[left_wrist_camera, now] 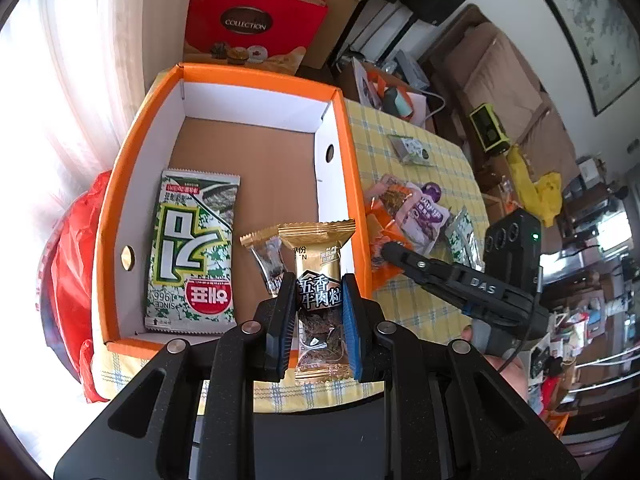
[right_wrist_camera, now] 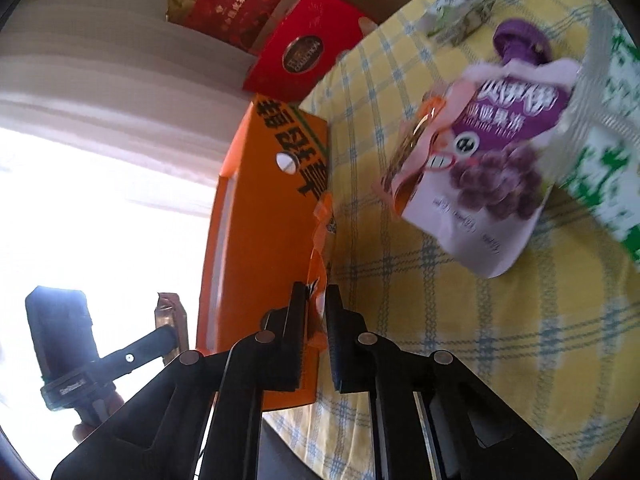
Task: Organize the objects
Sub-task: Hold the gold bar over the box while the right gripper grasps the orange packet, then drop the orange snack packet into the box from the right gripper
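In the left wrist view, the left gripper (left_wrist_camera: 319,312) is clenching a gold snack packet (left_wrist_camera: 318,280) between its pads, holding it over the near edge of the orange box (left_wrist_camera: 240,76). Inside the box, a green seaweed packet (left_wrist_camera: 192,252) is lying flat at the left, and a smaller gold packet (left_wrist_camera: 264,256) is lying just beside the held one. To the right, on the yellow checked table (left_wrist_camera: 412,304), the right gripper (left_wrist_camera: 390,250) is reaching into a pile of snacks beside the box.

In the right wrist view, the right gripper (right_wrist_camera: 316,312) is pinching an orange wrapper (right_wrist_camera: 320,248) between its closed pads, right against the outer wall of the orange box (right_wrist_camera: 256,240). A purple grape pouch (right_wrist_camera: 492,168) is lying further out on the table (right_wrist_camera: 440,340), apart from the gripper.
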`<state>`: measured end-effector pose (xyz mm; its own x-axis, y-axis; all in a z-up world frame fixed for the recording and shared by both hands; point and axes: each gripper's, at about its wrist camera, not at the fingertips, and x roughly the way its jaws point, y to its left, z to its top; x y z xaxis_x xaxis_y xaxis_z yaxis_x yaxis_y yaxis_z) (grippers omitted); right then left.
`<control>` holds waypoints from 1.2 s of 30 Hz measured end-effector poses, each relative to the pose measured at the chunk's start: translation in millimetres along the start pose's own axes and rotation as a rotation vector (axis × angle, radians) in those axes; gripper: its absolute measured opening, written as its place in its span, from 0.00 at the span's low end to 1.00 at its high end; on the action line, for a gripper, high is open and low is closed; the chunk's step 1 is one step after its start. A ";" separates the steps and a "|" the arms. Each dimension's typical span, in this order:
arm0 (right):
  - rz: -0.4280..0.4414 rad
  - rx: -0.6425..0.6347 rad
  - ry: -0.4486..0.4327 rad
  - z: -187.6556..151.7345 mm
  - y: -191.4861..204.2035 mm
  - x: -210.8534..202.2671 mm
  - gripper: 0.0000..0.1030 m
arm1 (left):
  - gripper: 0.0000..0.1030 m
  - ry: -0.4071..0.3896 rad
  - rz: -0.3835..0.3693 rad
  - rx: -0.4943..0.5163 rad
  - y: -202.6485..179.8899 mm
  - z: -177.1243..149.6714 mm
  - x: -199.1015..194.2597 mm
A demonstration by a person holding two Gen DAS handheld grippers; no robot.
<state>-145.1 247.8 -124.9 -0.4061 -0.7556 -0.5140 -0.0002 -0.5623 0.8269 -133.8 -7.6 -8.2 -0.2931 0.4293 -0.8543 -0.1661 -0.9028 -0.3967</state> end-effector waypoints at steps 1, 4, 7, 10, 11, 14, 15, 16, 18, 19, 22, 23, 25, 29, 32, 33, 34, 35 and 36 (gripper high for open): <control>0.006 0.008 -0.003 1.4 0.0 -3.3 0.09 | 0.19 -0.001 -0.002 0.000 0.4 2.0 -1.5; 0.029 0.022 -0.012 5.0 2.6 -12.4 0.09 | 0.19 -0.001 0.002 -0.002 2.2 6.9 -4.0; 0.048 0.030 -0.025 16.7 7.2 -15.9 0.09 | 0.19 0.003 0.000 -0.008 6.0 12.0 -5.9; 0.063 0.028 -0.038 23.5 16.0 -19.3 0.09 | 0.19 0.005 0.011 -0.015 10.3 19.1 -6.6; 0.065 0.024 -0.041 22.8 18.3 -25.9 0.09 | 0.19 0.005 0.018 -0.016 11.1 21.6 -6.5; 0.073 0.003 -0.043 29.0 30.8 -28.8 0.09 | 0.19 0.000 0.050 -0.010 12.6 30.2 -6.5; 0.074 -0.004 -0.043 28.4 34.1 -30.3 0.09 | 0.19 -0.001 0.060 -0.009 13.1 33.8 -5.6; 0.077 -0.013 -0.041 30.9 39.6 -28.9 0.09 | 0.19 -0.003 0.066 -0.011 14.2 36.6 -4.9; 0.079 -0.025 -0.038 31.4 46.1 -27.2 0.09 | 0.19 -0.006 0.076 -0.018 16.6 42.7 -1.8; 0.086 -0.029 -0.036 34.1 51.0 -24.3 0.09 | 0.19 -0.005 0.082 -0.024 19.0 47.2 1.0; 0.100 -0.034 -0.033 44.8 59.0 -18.0 0.09 | 0.19 0.005 0.092 -0.036 24.3 56.2 11.1; 0.105 -0.037 -0.032 47.9 61.7 -16.4 0.09 | 0.19 0.008 0.086 -0.039 25.5 58.3 13.6; 0.115 -0.043 -0.032 53.0 67.1 -14.7 0.09 | 0.19 0.013 0.081 -0.053 29.1 62.2 19.6; 0.123 -0.050 -0.025 69.4 76.0 -3.4 0.09 | 0.19 0.025 0.100 -0.062 32.3 69.1 32.6; 0.104 -0.057 -0.010 77.5 81.0 10.7 0.09 | 0.19 0.038 0.120 -0.068 34.8 75.5 44.9; 0.092 -0.061 -0.003 80.5 82.7 18.4 0.09 | 0.19 0.043 0.128 -0.072 36.1 78.5 50.0; 0.080 -0.066 0.004 83.8 84.6 25.6 0.09 | 0.19 0.048 0.134 -0.075 37.6 80.9 53.7; 0.072 -0.070 0.008 85.1 86.3 29.5 0.09 | 0.19 0.053 0.140 -0.076 38.9 83.0 57.2; 0.062 -0.075 0.012 87.1 88.6 35.2 0.09 | 0.19 0.058 0.146 -0.078 39.6 85.3 60.7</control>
<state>-239.1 200.7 -49.9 -0.3922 -0.7932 -0.4658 0.0934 -0.5381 0.8377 -238.5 -15.1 -47.1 -0.2539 0.2933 -0.9217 -0.0511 -0.9557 -0.2900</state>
